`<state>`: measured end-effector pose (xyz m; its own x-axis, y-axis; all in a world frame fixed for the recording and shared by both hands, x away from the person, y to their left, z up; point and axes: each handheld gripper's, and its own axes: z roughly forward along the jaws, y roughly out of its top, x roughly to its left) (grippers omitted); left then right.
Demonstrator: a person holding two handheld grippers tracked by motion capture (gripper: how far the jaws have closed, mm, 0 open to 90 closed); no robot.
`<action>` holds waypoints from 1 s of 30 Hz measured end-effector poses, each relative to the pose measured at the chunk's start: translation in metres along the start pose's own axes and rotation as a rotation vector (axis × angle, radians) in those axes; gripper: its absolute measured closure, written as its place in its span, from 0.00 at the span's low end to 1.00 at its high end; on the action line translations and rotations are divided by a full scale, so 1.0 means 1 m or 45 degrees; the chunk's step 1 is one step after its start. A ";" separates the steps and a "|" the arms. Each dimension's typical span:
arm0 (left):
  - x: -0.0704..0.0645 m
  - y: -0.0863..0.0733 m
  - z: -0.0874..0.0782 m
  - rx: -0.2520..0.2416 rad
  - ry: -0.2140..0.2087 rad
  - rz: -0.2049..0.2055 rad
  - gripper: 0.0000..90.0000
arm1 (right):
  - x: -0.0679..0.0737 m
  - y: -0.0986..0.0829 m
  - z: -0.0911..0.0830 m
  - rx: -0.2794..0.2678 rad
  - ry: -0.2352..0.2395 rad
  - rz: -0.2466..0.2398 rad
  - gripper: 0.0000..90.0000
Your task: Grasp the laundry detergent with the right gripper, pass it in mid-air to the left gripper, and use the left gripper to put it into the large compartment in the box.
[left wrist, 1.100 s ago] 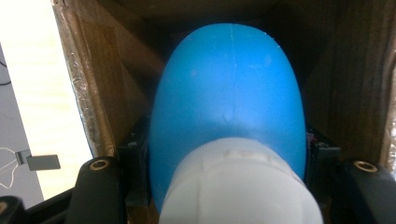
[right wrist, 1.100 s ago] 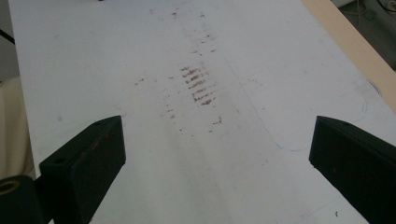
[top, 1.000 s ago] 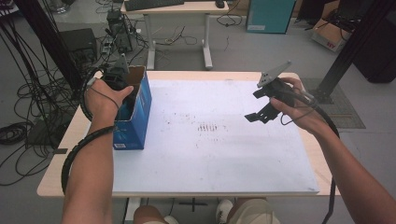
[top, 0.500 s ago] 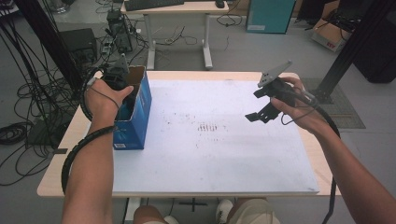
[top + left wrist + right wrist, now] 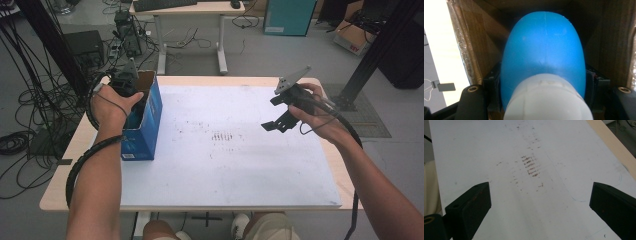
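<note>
Blue bulb [image 5: 544,50] between left hand-held gripper [image 5: 541,85] jaws

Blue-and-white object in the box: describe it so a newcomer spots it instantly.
Start at the white mat covering the table. At its left edge stands an open blue cardboard box. Inside it, between the left tongs, is a smooth blue rounded object with a white end, the box's sole bright thing.

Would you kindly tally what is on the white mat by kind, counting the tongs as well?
Blue cardboard boxes: 1, the blue box at the mat's left edge.
Blue-and-white rounded objects: 1, the blue object inside that box, between the left tongs' jaws.
Tongs: 2, the left tongs in the box, the right tongs open above the white mat.
Total: 4.
</note>
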<state>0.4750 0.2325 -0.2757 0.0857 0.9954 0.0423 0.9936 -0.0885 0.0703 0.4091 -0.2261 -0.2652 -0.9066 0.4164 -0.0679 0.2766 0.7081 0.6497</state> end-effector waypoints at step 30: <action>-0.003 -0.012 -0.037 -0.068 0.054 0.025 0.28 | -0.001 0.000 0.002 -0.009 0.001 -0.002 0.04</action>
<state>0.4600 0.2291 -0.2396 0.1008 0.9912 0.0863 0.9863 -0.1109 0.1224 0.4101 -0.2254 -0.2670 -0.9071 0.4152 -0.0684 0.2732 0.7048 0.6547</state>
